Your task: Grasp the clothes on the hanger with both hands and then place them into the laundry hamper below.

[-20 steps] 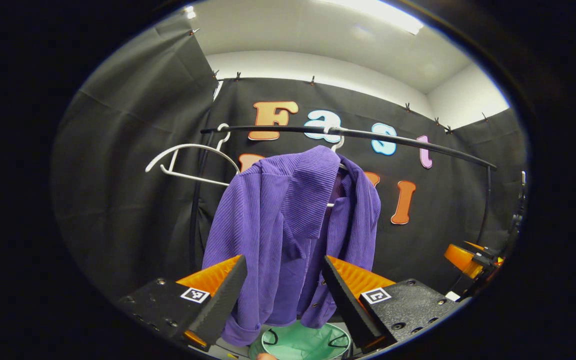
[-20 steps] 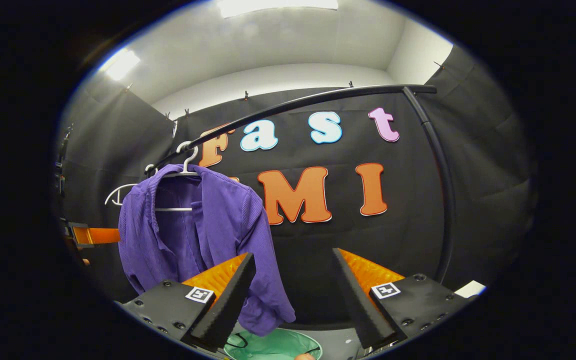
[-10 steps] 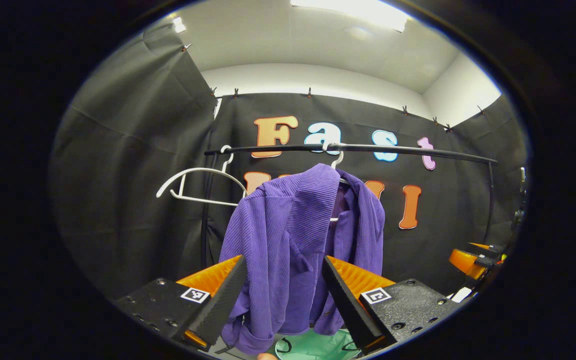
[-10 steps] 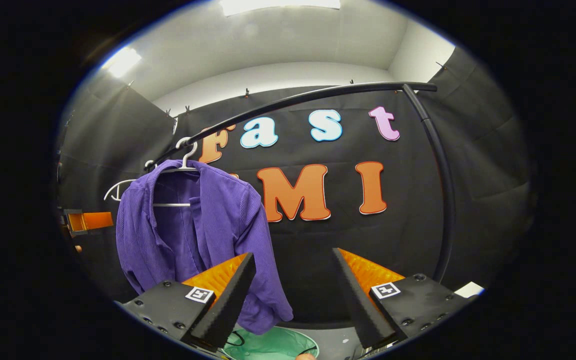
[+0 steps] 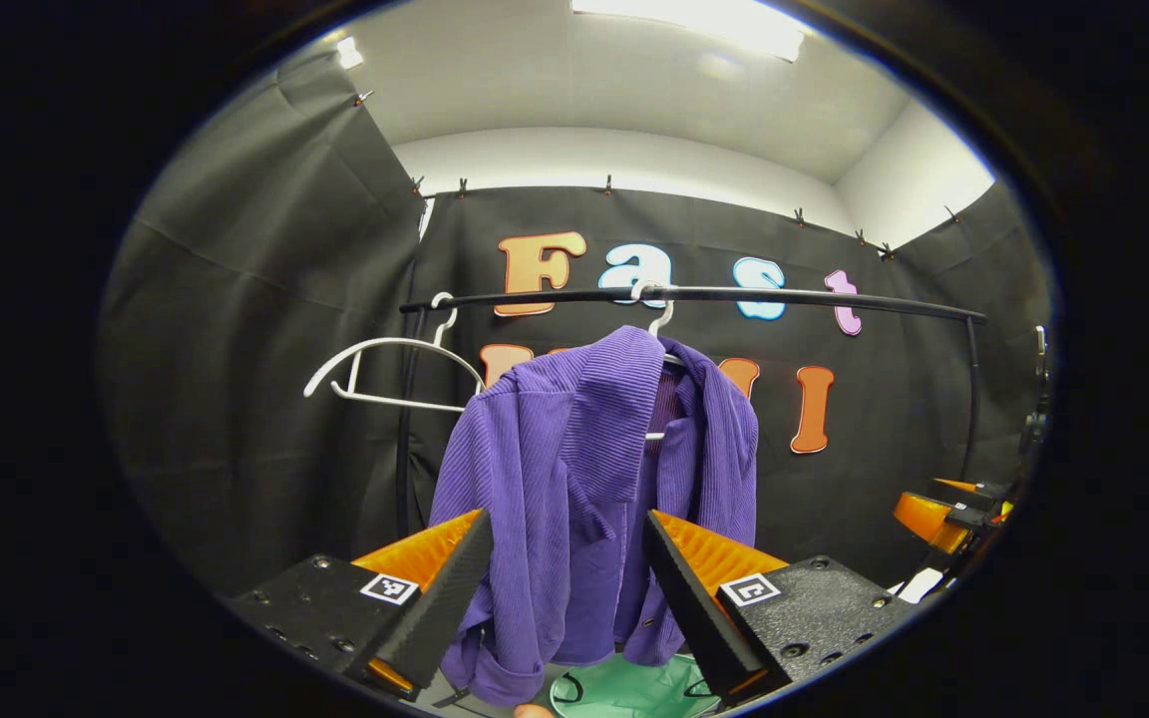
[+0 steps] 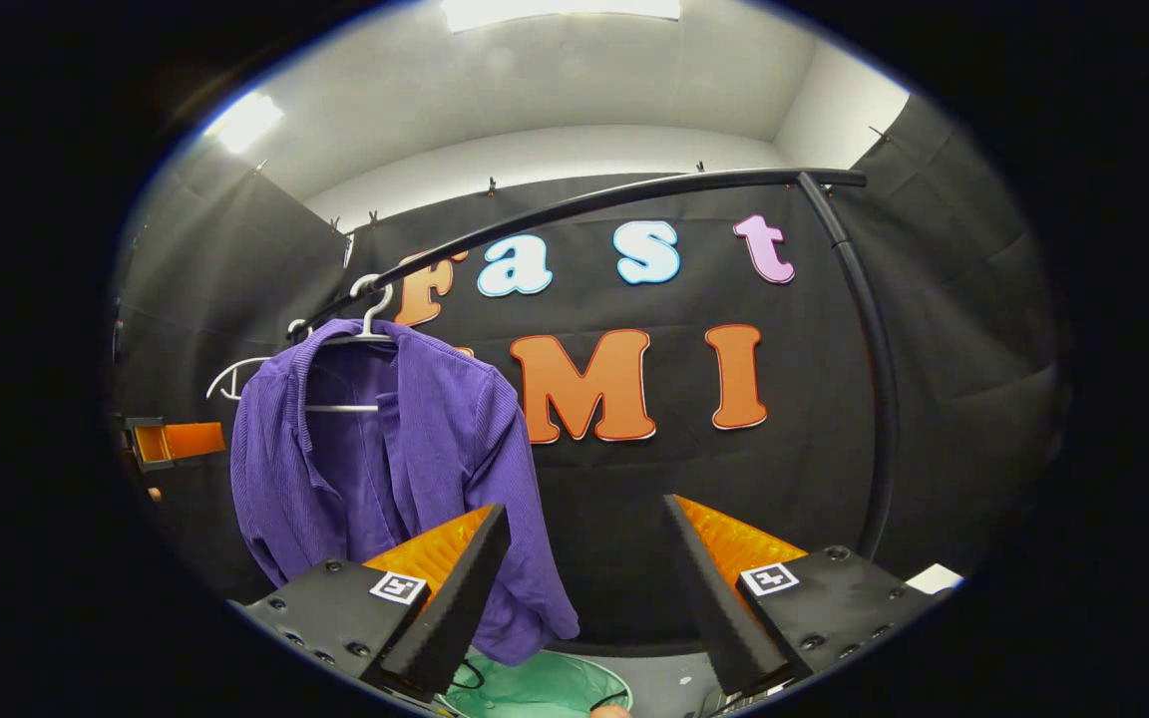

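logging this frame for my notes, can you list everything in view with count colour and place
shirt: one, purple, on a white hanger on the rail
empty hanger: one, white, on the rail beside the shirt
rail: one, black, across the booth wall
laundry hamper: one, green, below the shirt
left gripper: open, shirt seen between its fingers, not gripped
right gripper: open, beside the shirt's hanging edge, holding nothing

Purple shirt [image 6: 385, 469] on hanger [image 6: 355, 334]; claw [image 6: 584, 588] agape
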